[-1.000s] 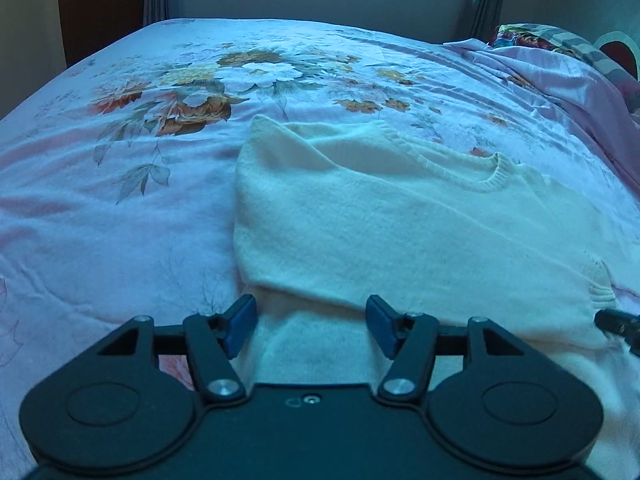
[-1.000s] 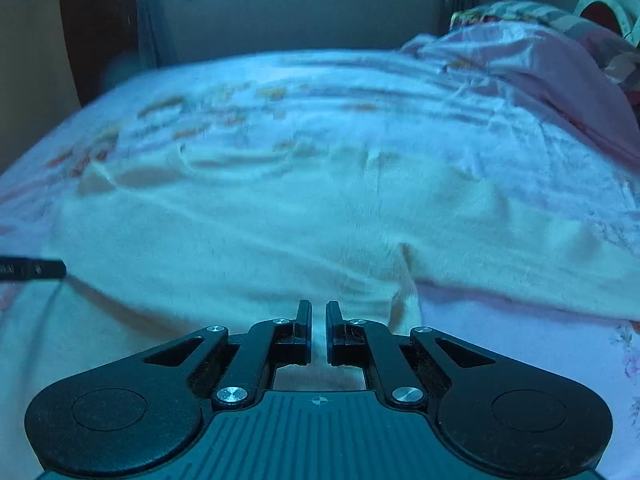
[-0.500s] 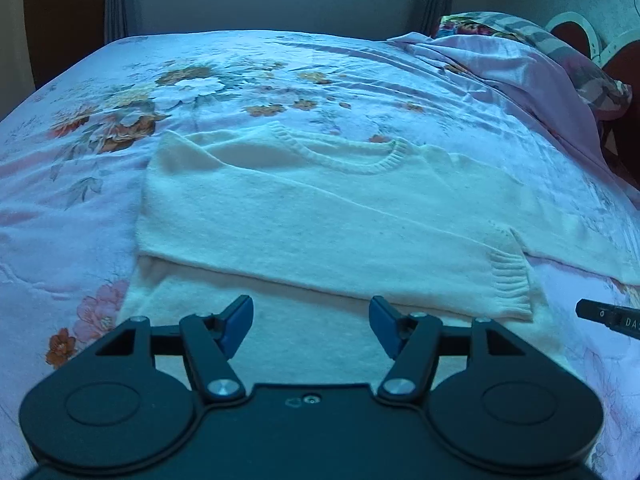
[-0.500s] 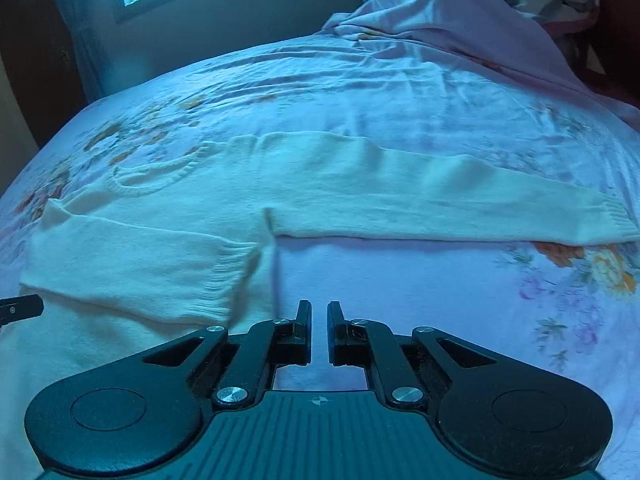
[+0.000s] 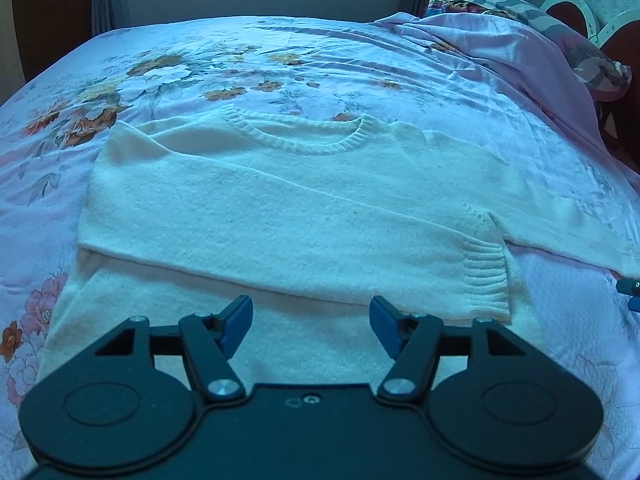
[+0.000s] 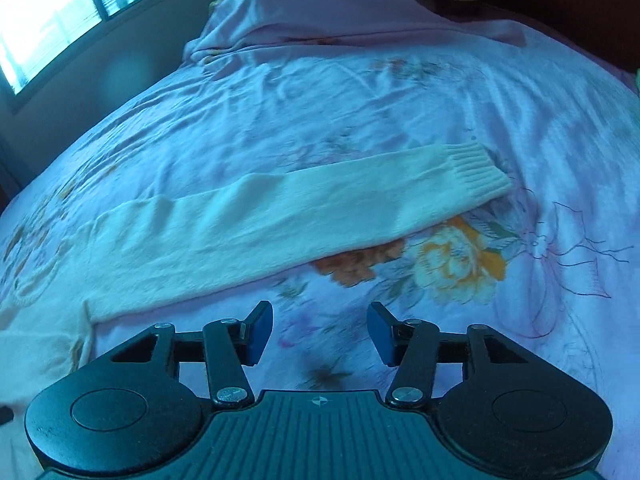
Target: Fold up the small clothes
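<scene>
A cream knitted sweater [image 5: 280, 216] lies flat on the floral bedsheet [image 5: 180, 60], neckline away from the left camera. 1 sleeve is folded across the body, its ribbed cuff [image 5: 486, 276] near the right side edge. The other sleeve [image 6: 280, 216] stretches out flat over the sheet, with its cuff [image 6: 472, 172] farthest from the body.

The left hand-held gripper [image 5: 311, 326] hovers over the sweater's lower part, jaws wide apart and holding nothing. The right hand-held gripper [image 6: 320, 332] is equally spread and empty, over bare sheet just beside the outstretched sleeve.

The likely next step is folding that sleeve inward. Risks from here: a pinch set too deep could catch the sheet together with the knit and drag both; a grip at mid-sleeve rather than near the cuff would let the loose end sag and fold crooked; and pulling across could shift the sleeve already folded.
</scene>
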Available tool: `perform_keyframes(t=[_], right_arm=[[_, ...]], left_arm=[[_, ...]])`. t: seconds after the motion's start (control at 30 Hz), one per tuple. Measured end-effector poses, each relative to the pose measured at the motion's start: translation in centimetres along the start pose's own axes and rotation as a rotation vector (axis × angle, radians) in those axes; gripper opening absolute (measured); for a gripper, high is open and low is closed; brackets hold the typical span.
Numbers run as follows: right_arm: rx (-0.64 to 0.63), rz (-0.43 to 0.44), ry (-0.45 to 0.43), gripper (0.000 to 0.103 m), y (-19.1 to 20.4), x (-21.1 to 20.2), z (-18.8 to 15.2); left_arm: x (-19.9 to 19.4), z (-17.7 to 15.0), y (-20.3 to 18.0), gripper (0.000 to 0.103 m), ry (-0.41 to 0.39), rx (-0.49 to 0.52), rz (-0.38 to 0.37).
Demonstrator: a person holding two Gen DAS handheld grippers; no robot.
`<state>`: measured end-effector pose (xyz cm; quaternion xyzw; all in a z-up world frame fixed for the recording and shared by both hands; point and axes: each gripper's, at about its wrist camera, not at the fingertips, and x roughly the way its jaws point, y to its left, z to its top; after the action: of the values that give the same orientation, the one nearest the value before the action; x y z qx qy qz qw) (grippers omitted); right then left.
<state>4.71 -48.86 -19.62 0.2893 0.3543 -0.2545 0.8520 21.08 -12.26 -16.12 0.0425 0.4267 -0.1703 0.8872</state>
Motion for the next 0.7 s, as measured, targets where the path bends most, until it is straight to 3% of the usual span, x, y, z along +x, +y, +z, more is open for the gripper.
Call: perform_keyframes(t=[0.1,0.17,0.23,0.43,0.5,0.57,0.7], right_arm=[[0.086,-0.029,-0.014,0.052,-2.8,0.9,1.8],[0.112,-0.064,-0.025,0.038,-3.8,1.3,2.6],[0.136,-0.09,-0.032,0.031,-4.6,1.9,3.5],[0.209,-0.123,-0.067,0.031,-5.8,2.9,5.0],[0.251,-0.125,-0.076,0.024,-6.2,3.4,5.4],[0.263,-0.123,-0.082,0.009,-6.3,3.6,5.5],[0.256,-0.111,-0.105,0.003,-5.8,3.9,5.6]], left_arm=[[0.6,0.2,0.4,0.062,-0.001,0.007,0.022],[1.1,0.4,0.9,0.062,0.005,-0.005,0.034],[1.7,0.6,1.4,0.062,0.008,-0.024,0.043],[2.9,1.7,1.8,0.062,0.008,-0.061,0.046],[3.1,2.4,1.8,0.062,0.004,-0.079,0.045],[3.4,3.1,1.6,0.062,-0.004,-0.08,0.054],[4.9,3.8,1.1,0.062,0.01,-0.065,0.091]])
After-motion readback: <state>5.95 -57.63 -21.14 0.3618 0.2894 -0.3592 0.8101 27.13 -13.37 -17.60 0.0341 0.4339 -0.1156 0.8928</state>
